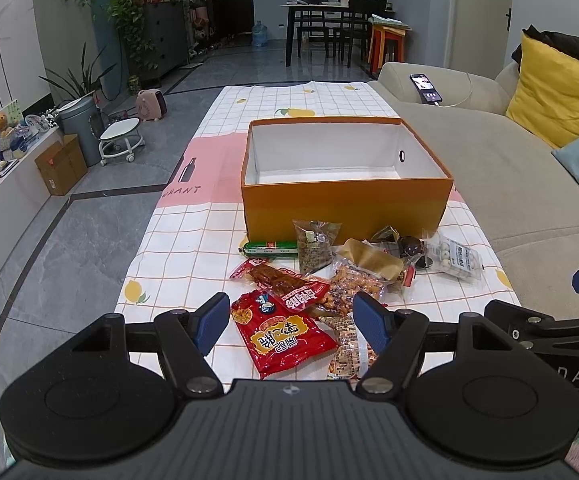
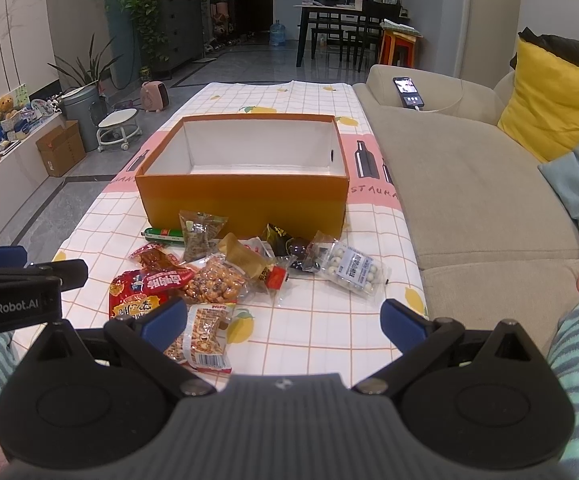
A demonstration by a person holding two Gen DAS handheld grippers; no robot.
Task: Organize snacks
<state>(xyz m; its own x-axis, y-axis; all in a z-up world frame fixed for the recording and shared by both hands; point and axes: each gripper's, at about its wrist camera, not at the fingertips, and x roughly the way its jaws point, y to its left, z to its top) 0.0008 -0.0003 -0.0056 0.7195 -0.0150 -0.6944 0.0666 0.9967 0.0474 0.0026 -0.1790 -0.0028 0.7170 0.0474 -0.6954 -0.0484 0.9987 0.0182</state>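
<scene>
A: Your box [image 2: 241, 200] sits mid-counter [image 2: 309, 320], lid off. Only its white walls and floor show; I see nothing in it.

B: And the snacks?

A: All outside it, heaped against its near wall, at 12 o'clock from your left claw [image 1: 289, 322]. The green sausage [image 1: 269, 249] lies along the box foot. Just nearer you is the red pack [image 1: 285, 340], lying between the left claw's fingers but untouched. The peanut bag [image 2: 205, 340] lies at 11 o'clock from your right claw [image 2: 283, 326], beside its left finger. The white-ball bag [image 2: 353, 272] is the heap's outer end, at 1 o'clock from that claw.

B: The claws themselves?

A: Both spread wide, clamped on nothing.

B: Room to move?

A: The sofa [image 2: 469, 200] looks to butt the counter's edge at 3 o'clock, so nothing to spare there. At 9 o'clock the cloth [image 1: 161, 248] hangs over the edge onto bare floor [image 1: 69, 260]. Beyond the box, at 12 o'clock, the counter runs on bare. Your two claws are just beside each other.
</scene>
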